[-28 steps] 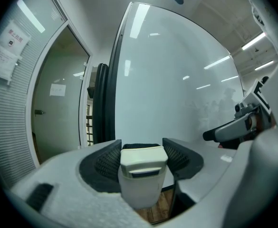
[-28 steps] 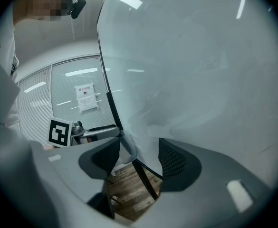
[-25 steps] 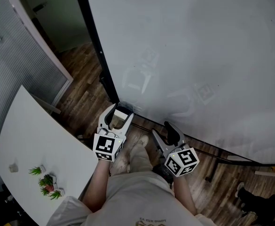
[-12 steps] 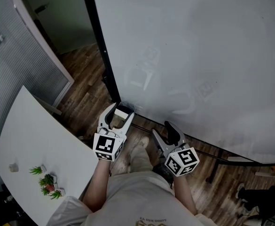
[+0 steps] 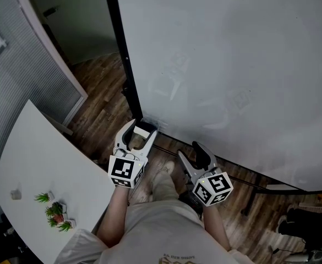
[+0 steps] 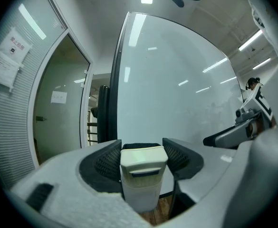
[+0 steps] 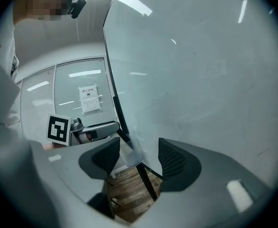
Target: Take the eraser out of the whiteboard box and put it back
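Note:
A cream eraser (image 5: 141,132) with a dark felt back sits between the pads of my left gripper (image 5: 142,126), which is shut on it just in front of the whiteboard's (image 5: 232,65) lower left corner. The left gripper view shows the eraser (image 6: 143,175) upright and clamped between both pads. A small pale box (image 7: 130,155) hangs on the board's black frame and shows between the jaws of the right gripper view. My right gripper (image 5: 189,150) is open and holds nothing, to the right of the left one and close to the board's bottom edge.
A white table (image 5: 34,164) with small green plants (image 5: 53,210) stands at the left. Behind it are a glass partition with blinds (image 5: 17,76) and a doorway. The board's black post (image 5: 122,65) and floor bar (image 5: 243,177) stand on a wooden floor.
The board's left edge has drifted slightly right in the head view. Both grippers keep their places, and the left one still holds the eraser.

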### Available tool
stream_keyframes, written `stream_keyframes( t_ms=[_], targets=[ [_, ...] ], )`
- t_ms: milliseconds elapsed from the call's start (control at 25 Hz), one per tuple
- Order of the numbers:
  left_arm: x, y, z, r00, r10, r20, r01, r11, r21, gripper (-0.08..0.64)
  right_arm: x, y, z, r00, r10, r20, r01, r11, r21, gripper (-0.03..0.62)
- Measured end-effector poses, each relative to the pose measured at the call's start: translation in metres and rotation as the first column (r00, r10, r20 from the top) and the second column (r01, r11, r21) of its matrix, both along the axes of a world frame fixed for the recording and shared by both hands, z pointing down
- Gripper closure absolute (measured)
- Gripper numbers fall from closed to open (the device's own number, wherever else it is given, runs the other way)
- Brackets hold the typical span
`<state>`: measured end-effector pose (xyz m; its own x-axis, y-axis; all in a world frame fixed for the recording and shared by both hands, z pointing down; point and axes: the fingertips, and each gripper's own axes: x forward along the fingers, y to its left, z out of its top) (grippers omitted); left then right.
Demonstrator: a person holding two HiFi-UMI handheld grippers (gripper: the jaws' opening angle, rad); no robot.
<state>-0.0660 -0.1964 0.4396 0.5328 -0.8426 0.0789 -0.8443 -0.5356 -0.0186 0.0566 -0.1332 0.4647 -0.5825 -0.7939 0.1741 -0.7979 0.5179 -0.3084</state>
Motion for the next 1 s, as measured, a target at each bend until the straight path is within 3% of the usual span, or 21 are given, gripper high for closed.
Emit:
stream_keyframes(
  t_ms=[1000],
  targets=[
    [-0.004,0.017,-0.028,1.000,-0.004,-0.022,0.005,0.998,0.060,0.295,-0.008,0.013,-0.014,1.000,-0.017,0.008,0.016,0.999,0.043,0.341]
  ],
)
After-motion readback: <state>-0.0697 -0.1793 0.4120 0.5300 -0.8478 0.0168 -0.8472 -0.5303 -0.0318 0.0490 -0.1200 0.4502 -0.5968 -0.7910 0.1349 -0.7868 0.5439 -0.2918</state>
